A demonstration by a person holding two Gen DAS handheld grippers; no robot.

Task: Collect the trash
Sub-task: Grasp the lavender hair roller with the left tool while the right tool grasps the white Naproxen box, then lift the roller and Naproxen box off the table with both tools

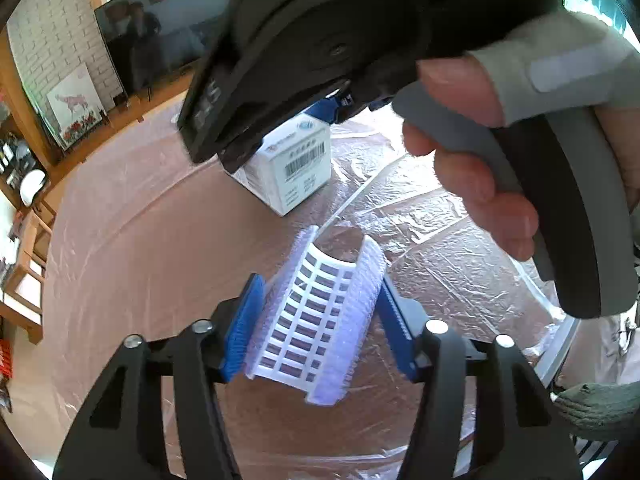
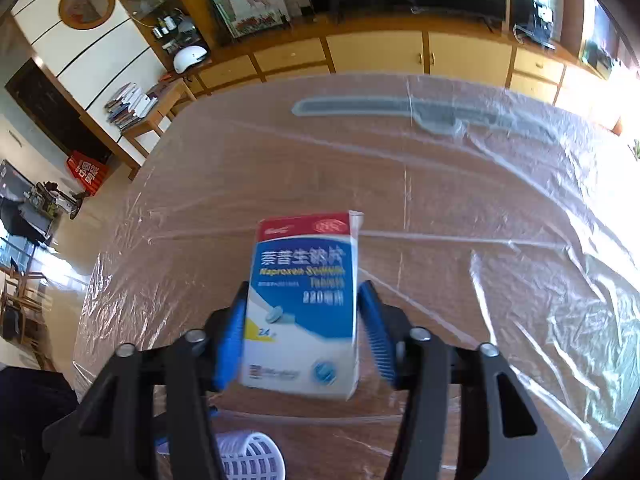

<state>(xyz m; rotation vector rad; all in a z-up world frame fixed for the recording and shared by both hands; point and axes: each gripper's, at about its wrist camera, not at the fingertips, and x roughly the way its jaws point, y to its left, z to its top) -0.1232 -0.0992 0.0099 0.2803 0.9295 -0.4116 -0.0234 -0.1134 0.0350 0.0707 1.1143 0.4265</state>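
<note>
Pinching white roller (image 1: 316,312) between left fingers (image 1: 242,332), pill box (image 2: 304,300) between right fingers (image 2: 230,336) (both snug)

The roller (image 1: 320,316) lies on the table (image 1: 140,240), between the pads of the left gripper (image 1: 320,320). The box (image 2: 304,308) stands on the table beyond the roller, between the pads of the right gripper (image 2: 304,332). A cabinet (image 2: 380,54) runs behind the table.

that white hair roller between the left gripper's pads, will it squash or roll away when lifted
The hair roller is an open plastic lattice, so probably light and somewhat springy under a squeeze. Its bristly surface likely grips the left gripper well. Being cylindrical, it would probably roll if dropped.
</note>
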